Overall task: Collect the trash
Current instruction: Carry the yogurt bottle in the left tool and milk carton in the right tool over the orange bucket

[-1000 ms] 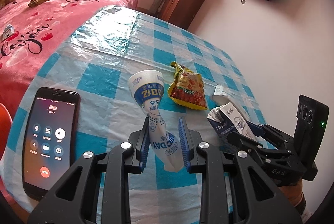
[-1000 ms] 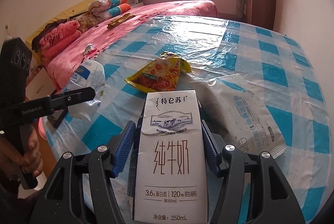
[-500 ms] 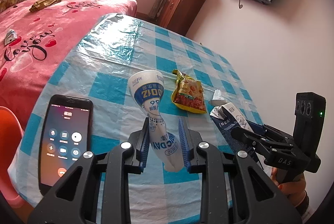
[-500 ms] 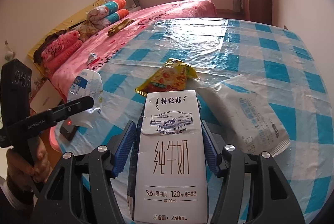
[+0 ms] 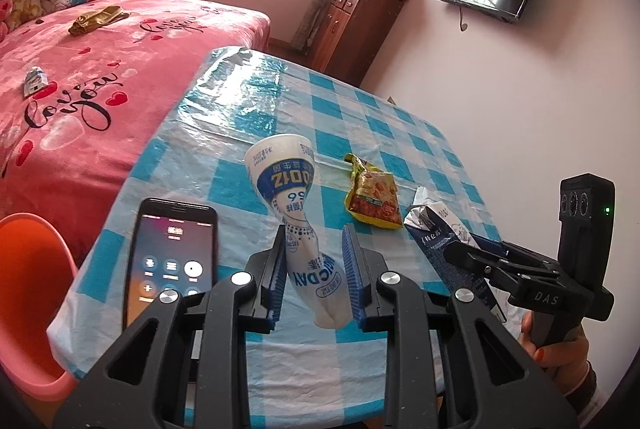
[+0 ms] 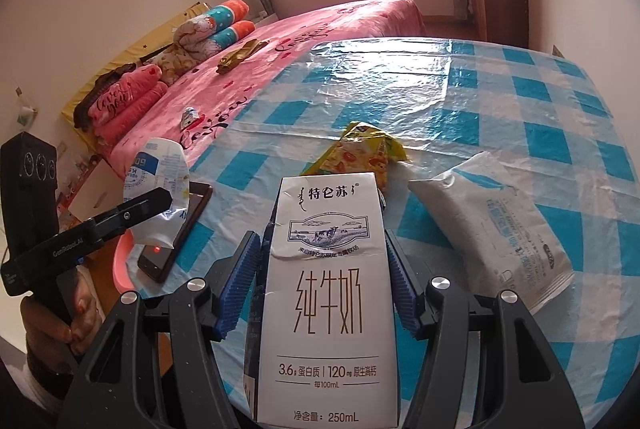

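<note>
My left gripper (image 5: 314, 241) is shut on a crumpled white-and-blue plastic pouch (image 5: 286, 181), held above the checked table (image 5: 248, 133). In the right wrist view that pouch (image 6: 158, 169) hangs at the left in the left gripper (image 6: 160, 197). My right gripper (image 6: 322, 241) is shut on a white milk carton (image 6: 328, 269), its blue pads pressing both sides. The carton (image 5: 436, 229) and right gripper (image 5: 480, 253) show at the right of the left wrist view. A yellow-and-red snack wrapper (image 5: 374, 199) (image 6: 360, 153) lies on the table beyond both.
A white tissue pack (image 6: 500, 221) lies right of the carton. A lit phone (image 5: 172, 253) rests near the table's left edge. A pink bed (image 5: 80, 89) flanks the table, with an orange chair (image 5: 28, 289) at the near left. A wooden cabinet (image 5: 352, 25) stands at the back.
Both grippers have lifted a little with their loads, so the table sits lower and farther off. The grips on pouch and carton are unchanged.
</note>
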The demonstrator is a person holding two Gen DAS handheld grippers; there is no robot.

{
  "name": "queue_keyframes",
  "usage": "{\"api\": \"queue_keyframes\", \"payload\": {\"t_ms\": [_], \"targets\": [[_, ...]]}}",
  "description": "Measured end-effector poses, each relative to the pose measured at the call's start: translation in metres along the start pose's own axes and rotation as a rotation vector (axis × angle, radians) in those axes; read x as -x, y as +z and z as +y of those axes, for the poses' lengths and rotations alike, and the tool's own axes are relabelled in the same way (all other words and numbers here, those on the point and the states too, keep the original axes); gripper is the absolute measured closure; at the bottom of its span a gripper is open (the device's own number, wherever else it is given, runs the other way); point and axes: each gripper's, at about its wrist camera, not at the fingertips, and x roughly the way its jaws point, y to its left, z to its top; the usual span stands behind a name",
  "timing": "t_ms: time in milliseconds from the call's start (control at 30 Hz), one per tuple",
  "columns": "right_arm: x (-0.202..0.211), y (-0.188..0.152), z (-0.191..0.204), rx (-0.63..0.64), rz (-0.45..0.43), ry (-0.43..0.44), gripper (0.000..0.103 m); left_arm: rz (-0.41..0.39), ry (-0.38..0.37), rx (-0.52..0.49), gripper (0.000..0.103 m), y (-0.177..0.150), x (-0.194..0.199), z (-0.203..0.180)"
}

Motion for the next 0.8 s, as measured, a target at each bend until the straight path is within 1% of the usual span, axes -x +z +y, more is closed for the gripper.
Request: {"api": "queue_keyframes", "payload": {"t_ms": [400,800], "targets": [[-0.004,0.006,0.010,-0.022,0.012,0.048,0.041,-0.029,0.027,0.014,0.075,0.004,0.016,0.014],[-0.013,0.015,0.030,-0.023,0.031,0.119,0.041,-0.064,0.075,0.030,0.075,0.004,0.035,0.035]]}}
